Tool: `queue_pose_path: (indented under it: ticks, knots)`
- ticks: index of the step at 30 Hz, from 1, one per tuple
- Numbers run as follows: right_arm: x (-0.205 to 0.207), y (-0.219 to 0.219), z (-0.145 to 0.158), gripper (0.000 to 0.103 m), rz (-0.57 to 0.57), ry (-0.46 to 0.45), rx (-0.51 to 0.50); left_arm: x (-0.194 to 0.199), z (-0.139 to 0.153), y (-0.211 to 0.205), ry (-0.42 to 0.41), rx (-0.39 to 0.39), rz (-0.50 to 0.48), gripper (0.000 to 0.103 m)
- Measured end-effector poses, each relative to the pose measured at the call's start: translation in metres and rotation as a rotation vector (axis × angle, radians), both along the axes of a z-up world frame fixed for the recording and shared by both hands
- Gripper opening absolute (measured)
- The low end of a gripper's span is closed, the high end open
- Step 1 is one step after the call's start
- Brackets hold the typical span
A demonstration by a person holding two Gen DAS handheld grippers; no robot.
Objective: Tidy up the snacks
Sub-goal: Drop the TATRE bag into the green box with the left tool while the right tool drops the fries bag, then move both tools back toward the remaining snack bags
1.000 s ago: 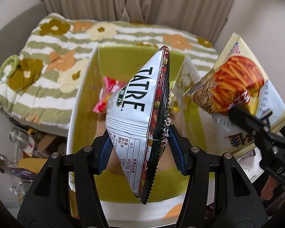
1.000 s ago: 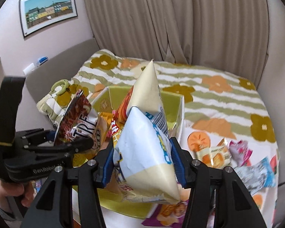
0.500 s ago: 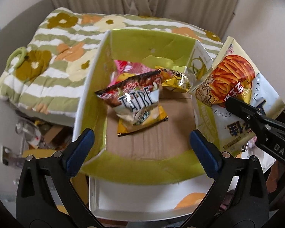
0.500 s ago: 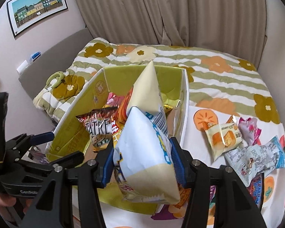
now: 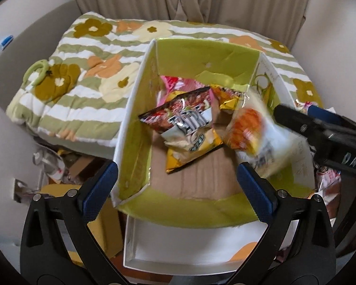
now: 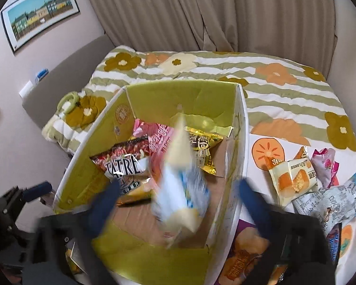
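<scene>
The right gripper (image 6: 175, 187) is opening and its cheese-stick bag (image 6: 180, 185) drops free into the green box (image 5: 201, 54) beside the bag the wide-open, empty left gripper (image 5: 175, 187) dropped a moment ago, so more snacks wait.

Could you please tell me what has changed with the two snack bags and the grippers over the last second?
The left gripper let go of the TATRE bag, which now lies in the green box. The right gripper is opening, and its cheese-stick bag is dropping, blurred, into the box. The box and the loose snacks on the bed stayed put.
</scene>
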State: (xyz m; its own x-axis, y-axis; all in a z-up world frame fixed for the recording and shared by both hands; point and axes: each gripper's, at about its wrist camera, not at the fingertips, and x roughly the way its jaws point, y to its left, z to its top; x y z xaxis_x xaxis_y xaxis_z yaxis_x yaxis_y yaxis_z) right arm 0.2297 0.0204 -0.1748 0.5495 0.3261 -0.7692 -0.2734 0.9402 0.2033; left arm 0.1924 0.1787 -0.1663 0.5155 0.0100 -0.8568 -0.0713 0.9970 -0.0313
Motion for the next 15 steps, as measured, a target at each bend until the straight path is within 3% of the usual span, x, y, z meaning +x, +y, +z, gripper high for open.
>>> queue_pose_path:
  ticks: [7,15]
  knots:
    - [-0.013,-0.002,0.008,0.103,0.030,-0.022,-0.019,-0.010,0.003,0.005,-0.010,-0.026,0.018,0.100]
    - [-0.025,-0.014,0.033,0.103,0.022,-0.069,-0.010,-0.019,0.027,0.006,-0.054,-0.012,0.014,0.100]
